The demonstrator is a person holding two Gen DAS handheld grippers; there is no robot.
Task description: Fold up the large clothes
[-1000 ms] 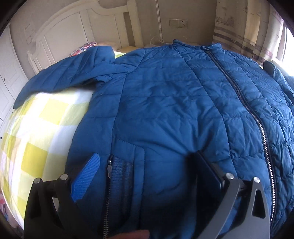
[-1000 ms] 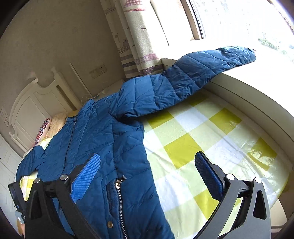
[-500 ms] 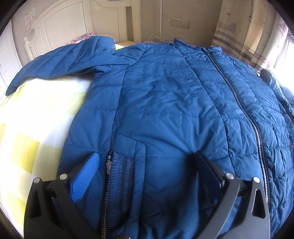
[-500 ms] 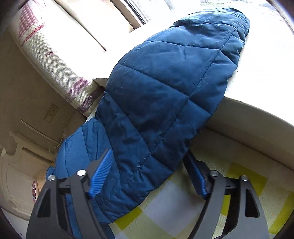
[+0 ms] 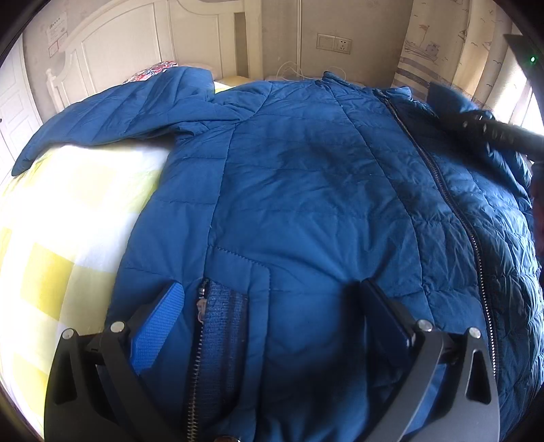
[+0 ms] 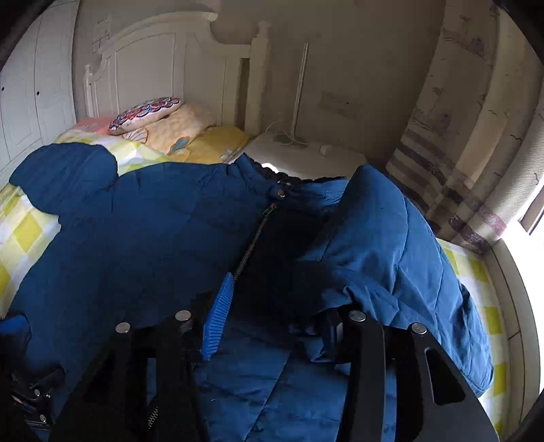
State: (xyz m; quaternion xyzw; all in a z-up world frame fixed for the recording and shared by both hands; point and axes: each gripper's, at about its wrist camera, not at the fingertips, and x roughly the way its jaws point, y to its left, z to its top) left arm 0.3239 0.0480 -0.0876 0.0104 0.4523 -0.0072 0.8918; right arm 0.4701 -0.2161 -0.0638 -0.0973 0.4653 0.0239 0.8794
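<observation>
The left gripper (image 5: pixel 272 316) hangs wide open over the hem of the blue quilted jacket (image 5: pixel 306 190), beside its zipped pocket (image 5: pixel 221 326). The right gripper (image 6: pixel 275 316) is opening, with the folded-in sleeve (image 6: pixel 384 244) draped against its right finger. The jacket lies spread on the yellow-checked bedsheet (image 5: pixel 57 238). A notice on the headboard (image 5: pixel 56 30) is unreadable.
</observation>
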